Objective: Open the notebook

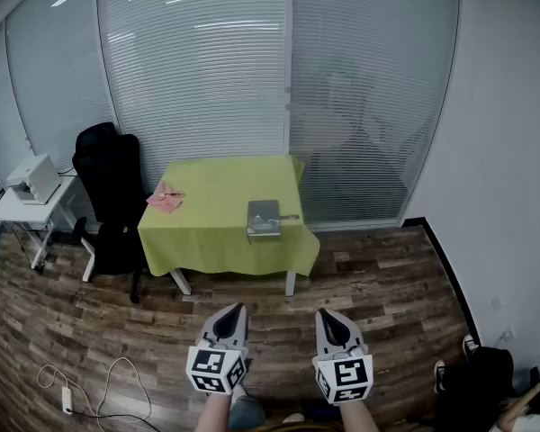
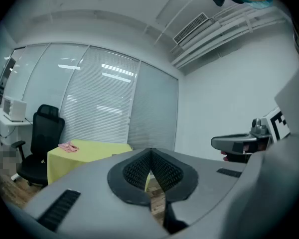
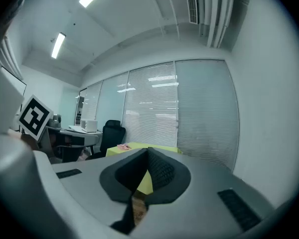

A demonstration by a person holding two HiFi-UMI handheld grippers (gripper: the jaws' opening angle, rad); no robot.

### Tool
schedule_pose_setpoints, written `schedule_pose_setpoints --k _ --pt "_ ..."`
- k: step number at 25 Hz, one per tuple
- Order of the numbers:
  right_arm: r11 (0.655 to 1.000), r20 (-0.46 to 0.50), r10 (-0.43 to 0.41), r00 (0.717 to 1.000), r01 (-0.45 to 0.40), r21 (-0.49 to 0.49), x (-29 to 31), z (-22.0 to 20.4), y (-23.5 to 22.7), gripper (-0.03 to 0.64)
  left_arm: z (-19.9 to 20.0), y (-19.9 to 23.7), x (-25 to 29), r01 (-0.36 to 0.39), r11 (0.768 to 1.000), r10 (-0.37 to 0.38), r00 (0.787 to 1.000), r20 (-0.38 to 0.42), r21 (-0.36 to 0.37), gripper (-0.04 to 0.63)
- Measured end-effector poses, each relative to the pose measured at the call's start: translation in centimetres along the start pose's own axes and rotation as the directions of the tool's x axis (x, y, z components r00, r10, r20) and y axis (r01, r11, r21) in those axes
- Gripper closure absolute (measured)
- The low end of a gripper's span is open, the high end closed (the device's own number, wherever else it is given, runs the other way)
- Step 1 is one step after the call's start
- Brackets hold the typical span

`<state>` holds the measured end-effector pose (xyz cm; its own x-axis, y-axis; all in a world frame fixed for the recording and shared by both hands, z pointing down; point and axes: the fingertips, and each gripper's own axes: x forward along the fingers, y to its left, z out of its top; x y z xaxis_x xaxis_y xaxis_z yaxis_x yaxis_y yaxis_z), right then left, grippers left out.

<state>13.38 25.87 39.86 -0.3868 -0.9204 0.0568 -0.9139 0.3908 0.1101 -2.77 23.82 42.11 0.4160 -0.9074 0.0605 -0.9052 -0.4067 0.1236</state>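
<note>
A grey notebook [image 1: 264,218] lies closed near the front right edge of a table with a yellow-green cloth [image 1: 218,207], far ahead of me. A pen or clip lies just to its right. My left gripper [image 1: 235,310] and right gripper [image 1: 327,314] are held level over the wooden floor, well short of the table, side by side. Both are shut with nothing between their pads. In the left gripper view the table [image 2: 87,151] shows beyond the left gripper [image 2: 150,152]. The right gripper [image 3: 147,151] also faces the table [image 3: 154,148].
A pink cloth [image 1: 166,198] lies at the table's left side. A black office chair [image 1: 111,196] stands left of the table, with a small white side table and a printer [image 1: 34,179] further left. A power strip with a white cable [image 1: 68,399] lies on the floor.
</note>
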Motion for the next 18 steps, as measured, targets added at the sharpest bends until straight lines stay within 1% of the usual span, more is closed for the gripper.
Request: schedule_pose_setpoints --k 8,12,14,18 --pt "1.000 -0.025 0.003 1.000 -0.003 0.002 -0.8 -0.7 0.2 0.604 0.5 0.2 -1.0 -0.027 1.000 0.027 1.000 0.002 -0.002 0.572" --pt "1.000 -0.017 -0.001 1.000 0.001 0.002 -1.5 -0.7 0.2 0.604 0.0 0.0 -1.3 -0.039 0.999 0.040 0.999 -0.010 0.006 0.572" --pt "1.000 -0.018 0.001 1.000 0.000 0.019 -1.7 -0.9 0.3 0.604 -0.1 -0.1 -1.4 -0.041 0.999 0.041 0.999 -0.017 0.012 0.572" --pt "1.000 -0.038 0.016 0.999 -0.015 0.022 -1.8 -1.6 0.2 0.598 -0.3 -0.3 -1.4 -0.049 0.998 0.050 0.998 -0.028 0.024 0.572"
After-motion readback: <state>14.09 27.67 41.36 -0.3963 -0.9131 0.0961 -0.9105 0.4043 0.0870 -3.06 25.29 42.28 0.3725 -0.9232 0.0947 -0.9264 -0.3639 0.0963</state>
